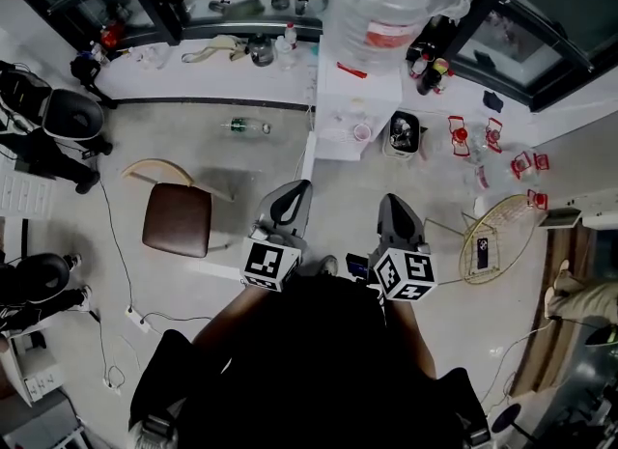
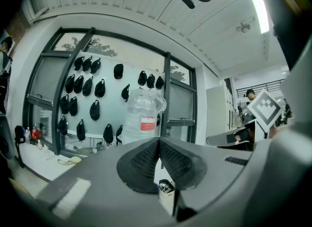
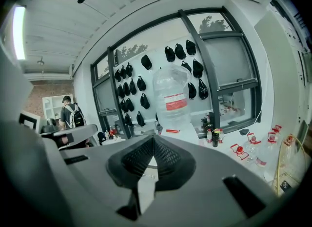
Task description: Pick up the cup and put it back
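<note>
Jaws on both grippers are pressed together, nothing between them. A brown stool (image 1: 178, 219) stands on the floor left of the left gripper (image 2: 159, 148), and the right gripper (image 3: 152, 145) is just beside that one. Ahead, well apart from both, what looks like a small pink cup (image 1: 362, 131) sits on the front ledge of the white water dispenser (image 1: 338, 90), with a white bin (image 1: 404, 135) to its right.

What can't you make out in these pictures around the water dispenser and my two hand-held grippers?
Head view: the small pink thing on the white dispenser is too small to call a cup.
Left gripper view: the shut left hand-held gripper hides the dispenser below the water bottle; only a sliver of the bin shows.
Right gripper view: the shut right hand-held gripper covers most of the dispenser.
</note>
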{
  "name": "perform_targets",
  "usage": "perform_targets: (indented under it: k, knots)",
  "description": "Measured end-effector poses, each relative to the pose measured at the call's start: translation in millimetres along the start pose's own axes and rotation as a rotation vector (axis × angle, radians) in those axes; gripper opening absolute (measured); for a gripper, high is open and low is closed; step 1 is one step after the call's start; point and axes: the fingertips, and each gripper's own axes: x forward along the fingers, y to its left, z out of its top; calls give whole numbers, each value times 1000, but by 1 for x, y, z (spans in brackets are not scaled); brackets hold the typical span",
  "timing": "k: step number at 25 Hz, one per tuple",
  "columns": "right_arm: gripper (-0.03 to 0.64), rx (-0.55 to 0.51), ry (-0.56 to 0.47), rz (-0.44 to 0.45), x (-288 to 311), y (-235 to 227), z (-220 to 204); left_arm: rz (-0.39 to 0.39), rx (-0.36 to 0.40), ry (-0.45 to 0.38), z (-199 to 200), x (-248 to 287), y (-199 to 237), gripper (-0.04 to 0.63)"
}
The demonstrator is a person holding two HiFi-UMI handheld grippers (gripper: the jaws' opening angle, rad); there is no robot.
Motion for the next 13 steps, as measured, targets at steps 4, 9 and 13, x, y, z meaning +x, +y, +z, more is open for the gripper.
perform_targets:
  k: [4,9,13]
  knots:
    - [-6,9,-3,-3,0,1,-1,1,0,4,-2,-3,3,8]
    - [-6,10,3,0,5,3,-3,1,-2,6,-4,-2,6,8]
    - [-6,15,8,2,10,7,-6,3,-1,9,-6,-2,12,8]
